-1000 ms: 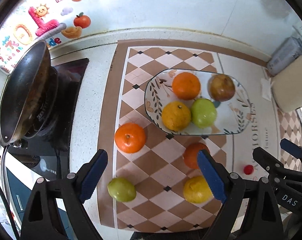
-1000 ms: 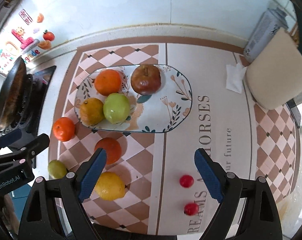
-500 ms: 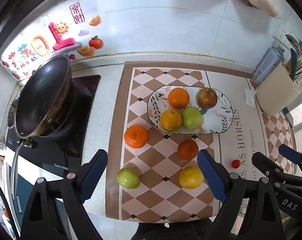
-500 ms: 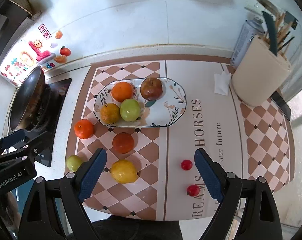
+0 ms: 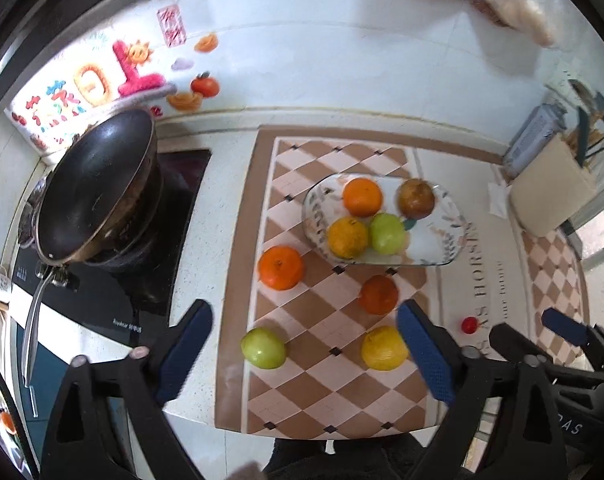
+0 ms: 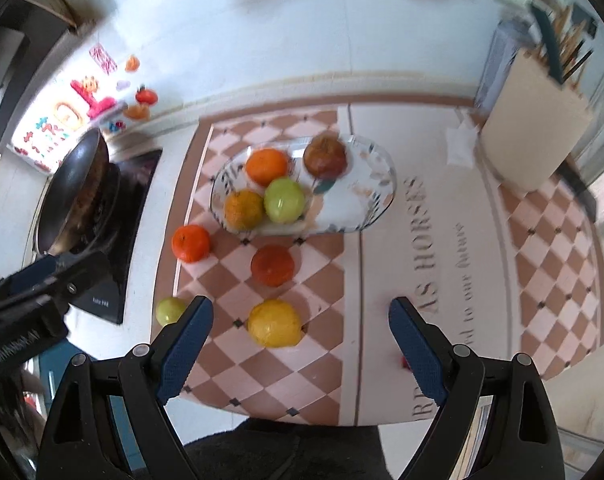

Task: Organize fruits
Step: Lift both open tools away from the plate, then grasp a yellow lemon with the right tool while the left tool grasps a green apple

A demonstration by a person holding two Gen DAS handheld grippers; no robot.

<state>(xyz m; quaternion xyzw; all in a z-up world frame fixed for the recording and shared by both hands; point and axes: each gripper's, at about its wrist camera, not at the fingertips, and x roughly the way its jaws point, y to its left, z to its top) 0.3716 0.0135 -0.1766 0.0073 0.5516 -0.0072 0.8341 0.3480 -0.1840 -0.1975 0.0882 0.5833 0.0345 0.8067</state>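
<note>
— From the left wrist view, why is the left gripper (image 5: 304, 344) so high, with nothing in it?

— Surveying, I'd judge. Its jaws stand wide apart and have just opened further, empty. The oval plate (image 5: 448, 252) sits mid-mat holding an orange (image 5: 362, 197), a brown apple (image 5: 416, 199), a yellow-orange citrus (image 5: 347, 237) and a green apple (image 5: 387, 233). Loose toward the mat's near edge: a tangerine (image 5: 281, 267), a darker orange (image 5: 378, 294), a green fruit (image 5: 263, 348) at the left border, a lemon (image 5: 384, 348).

— And earlier?

— The worktop looks smaller now, more wall visible; the gripper has risen.

— The right wrist view?

— The right gripper (image 6: 299, 344) is also spread and empty, above the lemon (image 6: 274, 323). The plate (image 6: 376, 200) has shrunk here too. A cherry tomato (image 6: 402, 361) peeks from behind the right finger.
</note>
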